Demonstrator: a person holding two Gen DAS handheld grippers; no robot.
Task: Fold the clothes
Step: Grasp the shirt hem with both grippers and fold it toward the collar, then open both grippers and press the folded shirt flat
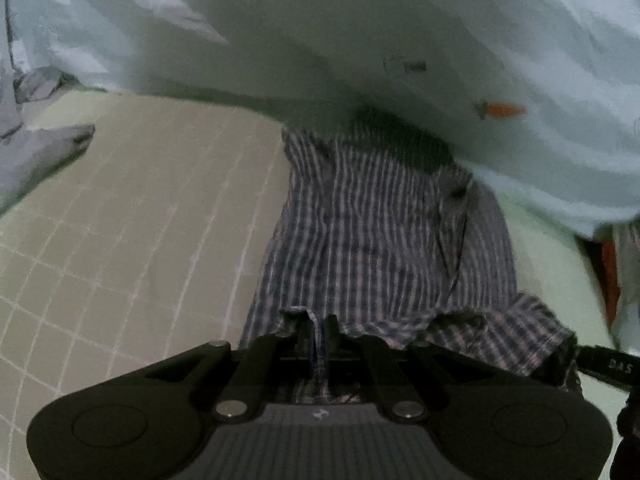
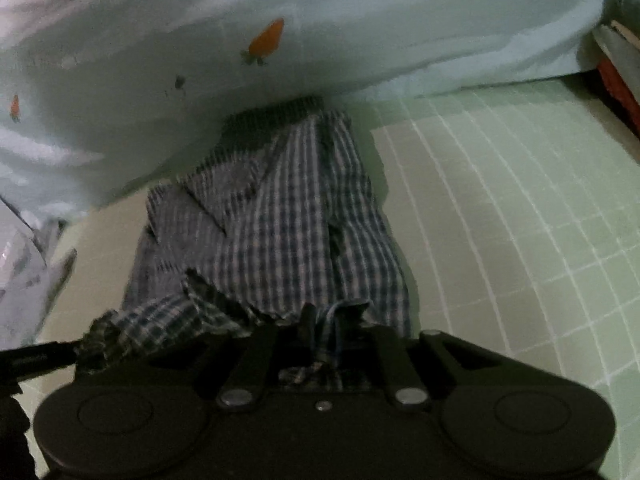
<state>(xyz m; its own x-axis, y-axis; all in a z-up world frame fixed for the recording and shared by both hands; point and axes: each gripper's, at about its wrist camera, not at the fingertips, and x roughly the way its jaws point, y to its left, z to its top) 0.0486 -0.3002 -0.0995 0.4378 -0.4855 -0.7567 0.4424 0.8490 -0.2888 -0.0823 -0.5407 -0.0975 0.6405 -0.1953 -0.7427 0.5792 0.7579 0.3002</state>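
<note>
A blue-and-white plaid garment [image 1: 380, 220] lies flat on a pale green gridded mat [image 1: 140, 220]. Its far end is tucked under a quilt. My left gripper [image 1: 320, 322] is shut on a fold of the garment's near hem, and a strip of cloth stands up between the fingers. In the right wrist view the same plaid garment [image 2: 280, 232] runs away from my right gripper [image 2: 324, 312], which pinches the near hem at the other corner. Each gripper shows in the other's view as a dark finger at the frame's edge, beside a bunched corner.
A pale blue quilt with carrot prints [image 1: 400, 20] [image 2: 360, 20] lies across the far side and overhangs the garment. Grey cloth [image 1: 40, 152] [image 2: 24, 272] is piled at the left. Red and light stacked items [image 2: 616, 84] sit at the far right edge of the mat [image 2: 520, 220].
</note>
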